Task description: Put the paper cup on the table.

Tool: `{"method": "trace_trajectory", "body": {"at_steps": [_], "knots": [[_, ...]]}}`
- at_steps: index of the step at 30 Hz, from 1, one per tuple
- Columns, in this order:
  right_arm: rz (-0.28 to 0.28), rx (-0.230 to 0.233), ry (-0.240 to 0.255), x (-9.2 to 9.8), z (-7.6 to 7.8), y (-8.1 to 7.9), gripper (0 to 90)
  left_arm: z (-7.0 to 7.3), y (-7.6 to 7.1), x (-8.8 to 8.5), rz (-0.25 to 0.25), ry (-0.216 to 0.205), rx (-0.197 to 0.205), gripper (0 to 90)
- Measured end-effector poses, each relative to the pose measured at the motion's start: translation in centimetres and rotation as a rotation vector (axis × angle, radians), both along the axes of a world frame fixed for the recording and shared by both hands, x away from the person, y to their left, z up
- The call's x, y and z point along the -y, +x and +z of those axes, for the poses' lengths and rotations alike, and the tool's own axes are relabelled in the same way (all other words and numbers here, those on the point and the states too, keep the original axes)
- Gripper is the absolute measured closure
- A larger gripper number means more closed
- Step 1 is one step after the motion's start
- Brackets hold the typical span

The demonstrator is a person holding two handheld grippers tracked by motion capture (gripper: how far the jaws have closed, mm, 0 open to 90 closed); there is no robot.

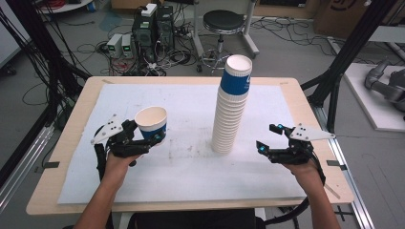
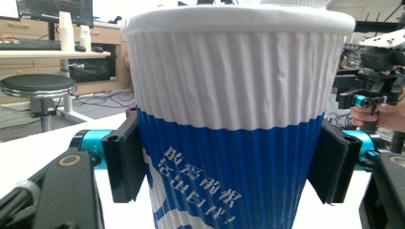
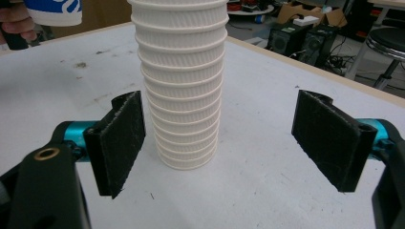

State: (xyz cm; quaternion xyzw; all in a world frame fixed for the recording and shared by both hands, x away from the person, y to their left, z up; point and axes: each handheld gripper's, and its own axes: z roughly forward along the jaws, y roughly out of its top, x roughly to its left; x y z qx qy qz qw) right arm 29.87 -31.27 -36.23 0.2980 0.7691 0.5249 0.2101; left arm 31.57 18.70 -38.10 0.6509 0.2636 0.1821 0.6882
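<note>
Cup (image 2: 229,143) fills our left gripper (image 1: 143,138), pads pressing its sides; our right gripper (image 3: 229,143) wide, facing stack (image 3: 184,86), touching nothing.

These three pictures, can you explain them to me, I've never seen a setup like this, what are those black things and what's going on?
A person sits at a table and holds a hand-held gripping tool in each hand. The high view looks down from above; the other two views come from cameras riding on each tool.

The left gripper has its fingers against the sides of a single blue-and-white paper cup; its jaws have just been easing open around the cup. The right gripper is open and empty, its fingers apart on either side of a tall stack of cups that stands on the white sheet.
</note>
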Motion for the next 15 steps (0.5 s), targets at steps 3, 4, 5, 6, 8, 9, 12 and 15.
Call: {"method": "trace_trajectory", "body": {"at_steps": [3,4,5,6,8,9,12,15], "knots": [[0.001,0.000,0.001,0.1,-0.1,0.1,19.1,-0.1,0.4,-0.3,0.013,0.000,0.000,26.4],[0.001,-0.002,0.001,0.1,-0.2,0.1,19.1,0.0,0.7,-0.5,0.012,0.006,0.003,26.4],[0.004,-0.002,-0.003,0.1,-0.2,0.1,19.1,0.0,0.9,-0.6,0.009,0.013,0.006,26.4],[0.006,-0.005,-0.005,0.0,-0.3,0.1,19.1,0.1,1.2,-0.8,0.004,0.007,0.011,26.4],[0.012,-0.011,-0.001,0.0,-0.5,0.1,19.1,0.0,1.8,-1.1,0.010,0.002,0.034,26.5],[0.016,-0.011,-0.001,0.0,-0.6,0.1,19.1,-0.2,2.2,-1.2,0.015,-0.002,0.040,26.6],[0.017,-0.013,-0.002,0.1,-0.7,0.1,19.1,-0.9,3.2,-1.4,0.035,0.007,0.022,26.6],[0.020,-0.006,-0.006,0.1,-0.8,0.1,19.1,-1.7,4.3,-1.4,0.068,0.035,0.026,26.6]]}}
